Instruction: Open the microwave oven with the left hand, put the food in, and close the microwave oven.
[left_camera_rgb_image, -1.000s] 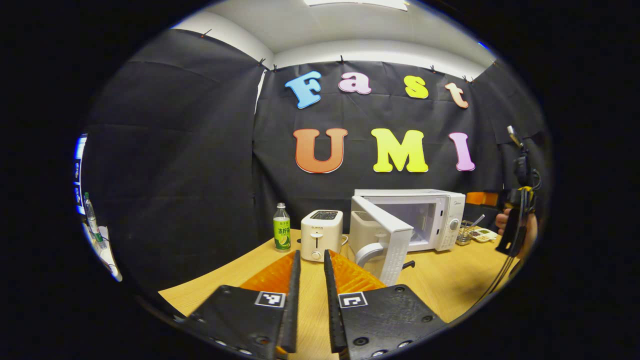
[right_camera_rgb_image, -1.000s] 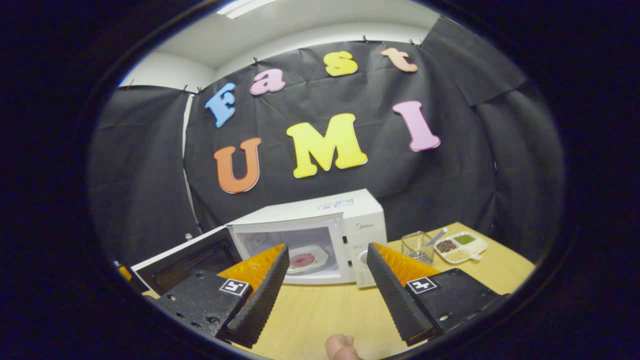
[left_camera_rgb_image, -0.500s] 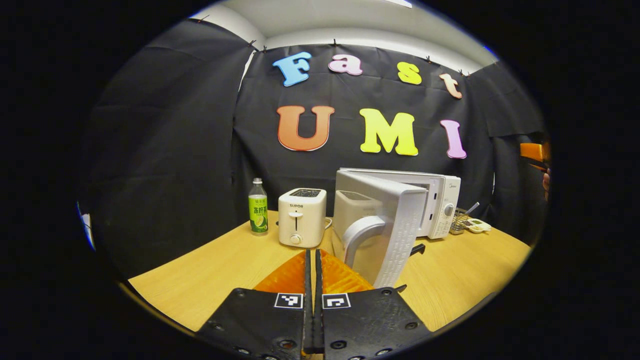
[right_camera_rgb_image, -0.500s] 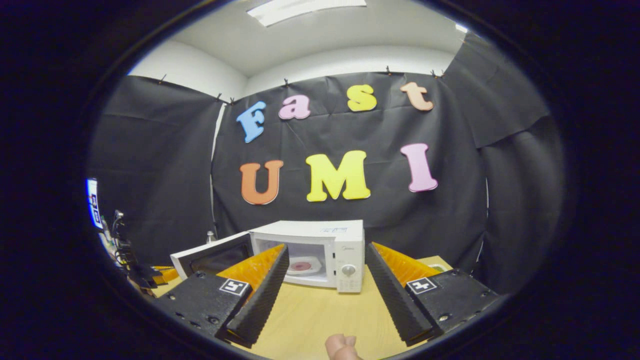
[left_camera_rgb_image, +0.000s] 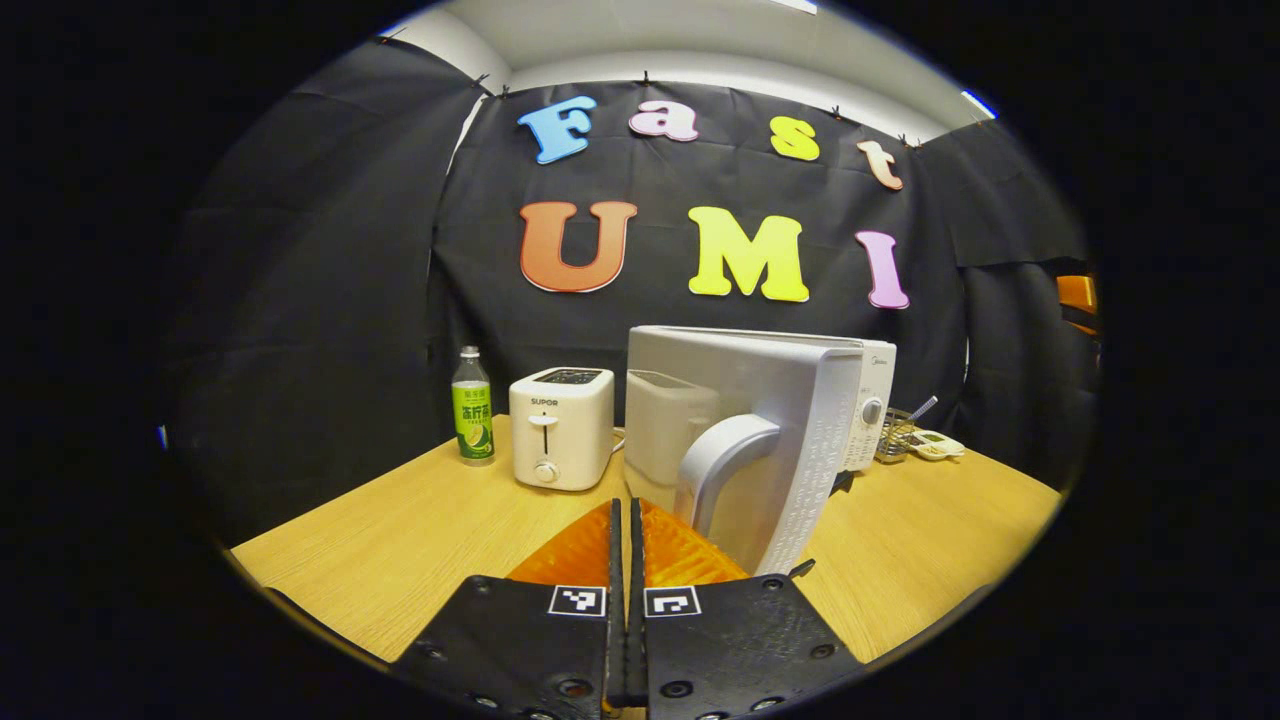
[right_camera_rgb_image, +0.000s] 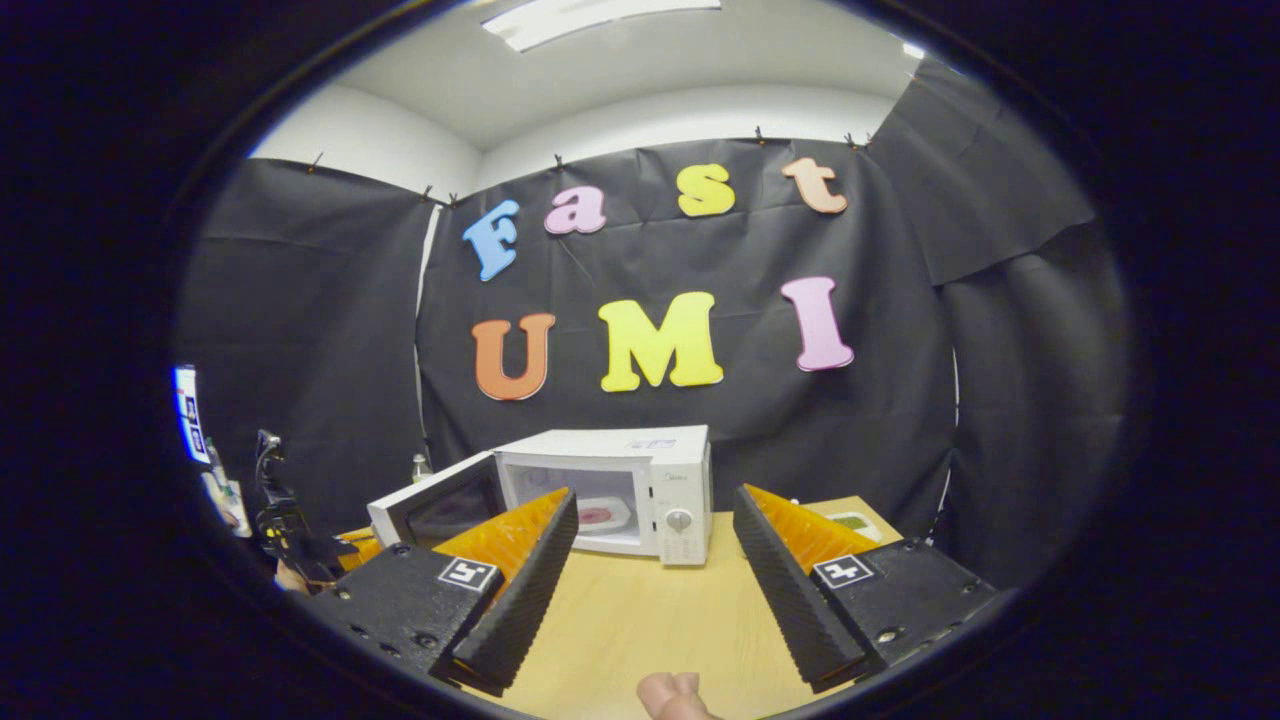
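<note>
The left gripper (left_camera_rgb_image: 627, 560) has its fingers pressed together on nothing, low over the wooden table (left_camera_rgb_image: 420, 540), just short of the microwave door (left_camera_rgb_image: 770, 440), which stands swung out with its handle (left_camera_rgb_image: 715, 470) facing it. The right gripper (right_camera_rgb_image: 655, 545) is spread wide and empty, well back from the microwave (right_camera_rgb_image: 610, 485), where a plate of food (right_camera_rgb_image: 598, 515) sits inside the open cavity. A toaster (left_camera_rgb_image: 560, 428) and a green-labelled bottle (left_camera_rgb_image: 472, 407) stand to the left of the door.

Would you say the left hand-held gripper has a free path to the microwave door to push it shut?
Probably yes: the left hand-held gripper, fingers closed, sits just in front of the open microwave door, with bare table between and nothing blocking.
</note>
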